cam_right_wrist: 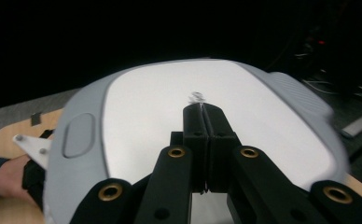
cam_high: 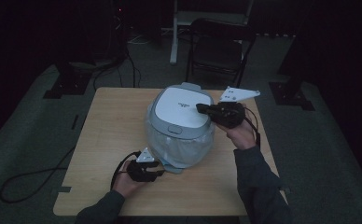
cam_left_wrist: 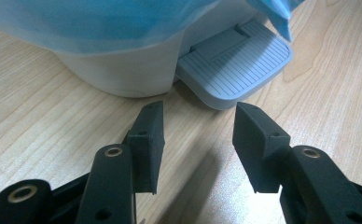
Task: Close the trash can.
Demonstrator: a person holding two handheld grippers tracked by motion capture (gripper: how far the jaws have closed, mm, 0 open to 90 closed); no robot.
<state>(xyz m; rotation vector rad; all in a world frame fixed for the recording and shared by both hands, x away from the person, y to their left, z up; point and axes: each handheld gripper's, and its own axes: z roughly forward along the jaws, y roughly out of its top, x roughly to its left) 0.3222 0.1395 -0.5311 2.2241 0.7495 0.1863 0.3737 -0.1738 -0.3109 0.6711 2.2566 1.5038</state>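
Rice cooker (cam_high: 181, 122) sits mid-table (cam_high: 104, 154), plastic bag (cam_high: 179, 148) around its body. Right gripper (cam_high: 200, 108) over the lid, jaws closed, empty. Left gripper (cam_high: 159, 173) at cooker's base, jaws open.

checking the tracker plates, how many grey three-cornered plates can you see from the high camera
2: one plate on the right gripper over the bin lid, one plate on the left gripper at the bin's base.

The light wooden bench (cam_high: 104, 140) stands on a grey floor (cam_high: 39, 107). A white and grey cooker (cam_high: 181, 123) sits on it near the middle, wrapped below in clear plastic (cam_high: 184, 149).
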